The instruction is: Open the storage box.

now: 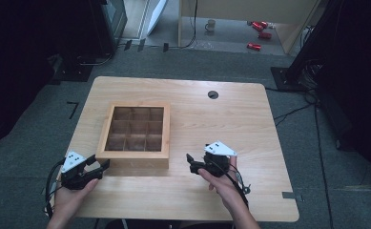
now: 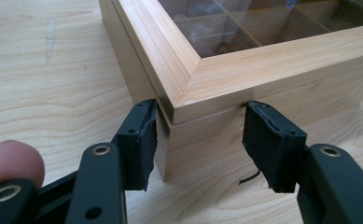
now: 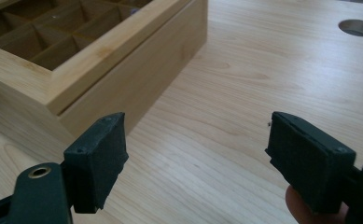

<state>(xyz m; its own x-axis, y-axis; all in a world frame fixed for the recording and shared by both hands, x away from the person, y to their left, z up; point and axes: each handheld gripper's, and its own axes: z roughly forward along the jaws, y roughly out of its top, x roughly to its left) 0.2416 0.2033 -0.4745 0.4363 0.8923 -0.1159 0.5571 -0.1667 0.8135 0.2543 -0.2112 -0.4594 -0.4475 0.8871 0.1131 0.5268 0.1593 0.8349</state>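
A wooden box [image 1: 134, 131] with a glass lid over a grid of compartments sits on the table [image 1: 211, 124], left of centre and toward the near edge. The left tool [image 1: 98, 168] is at the box's near left corner: in the left gripper view its jaws stand open on either side of that corner [image 2: 172, 123], one pad [image 2: 144, 140] touching or just off the left wall, the other pad [image 2: 270, 140] near the front wall, both level with the seam between lid and base. It grips nothing yet. The right tool [image 1: 190, 161] hovers just off the box's near right corner, jaws wide open and empty; in the right gripper view the box [image 3: 100, 60] lies ahead and to the left of the jaws, clearly apart from them, with bare table between. So the left tool is the nearer, already straddling the box, and the box lies directly ahead of it and slightly up. The seam runs along the front face from one tool toward the other, which suggests the likely work is steadying the base and lifting the lid. The right tool would need to travel left and forward to meet the front edge; the left needs only to close.
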